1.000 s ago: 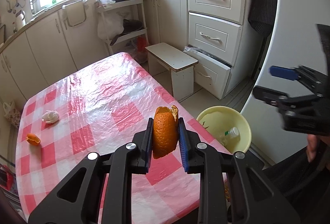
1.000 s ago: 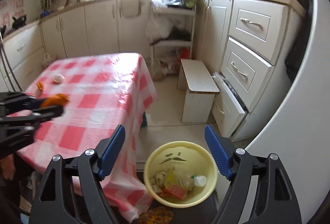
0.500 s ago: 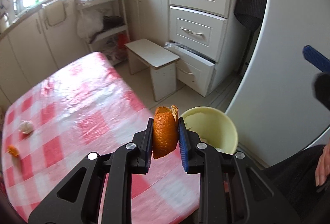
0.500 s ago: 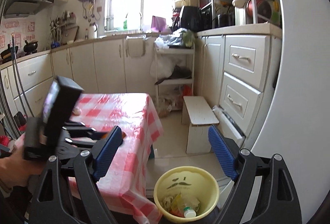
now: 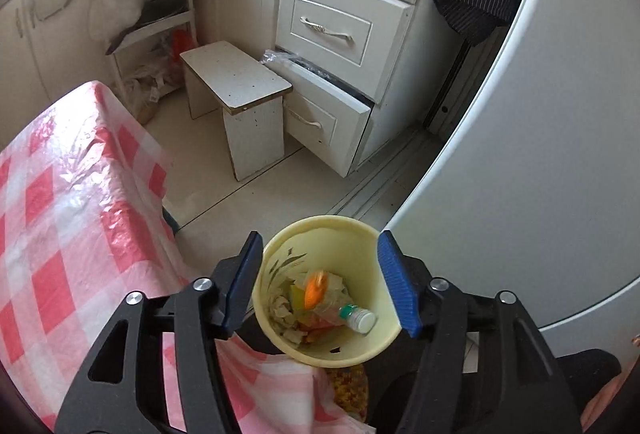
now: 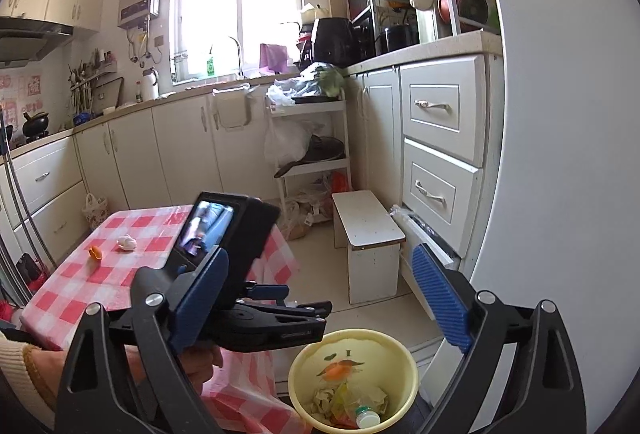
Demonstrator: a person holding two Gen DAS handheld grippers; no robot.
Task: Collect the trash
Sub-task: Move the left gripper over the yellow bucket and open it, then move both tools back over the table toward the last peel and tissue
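Note:
My left gripper [image 5: 319,235] hangs over the yellow trash bin [image 5: 390,318], its jaws opening with nothing between the pads. A piece of orange peel [image 5: 316,288] is falling into the bin, onto paper scraps and a plastic bottle [image 5: 356,316]. In the right wrist view my right gripper [image 6: 320,254] is empty and its jaws are opening, above and behind the bin [image 6: 406,358]. There the peel [image 6: 338,370] is blurred in mid-air, below the left gripper [image 6: 308,300]. A small orange peel [image 6: 95,253] and a white crumpled wad [image 6: 127,243] lie on the checked table [image 6: 72,286].
The bin stands on the floor between the table's corner [image 5: 132,170] and a white fridge [image 5: 540,154]. Beyond it are a white stool [image 5: 240,82], a half-open bottom drawer [image 5: 328,114] and a shelf rack [image 6: 308,138]. A hand [image 6: 200,358] holds the left gripper.
My left gripper swung off the table to above the bin, tilted down and opened; the orange peel left its pads and drops. My right gripper widened and tilted up.

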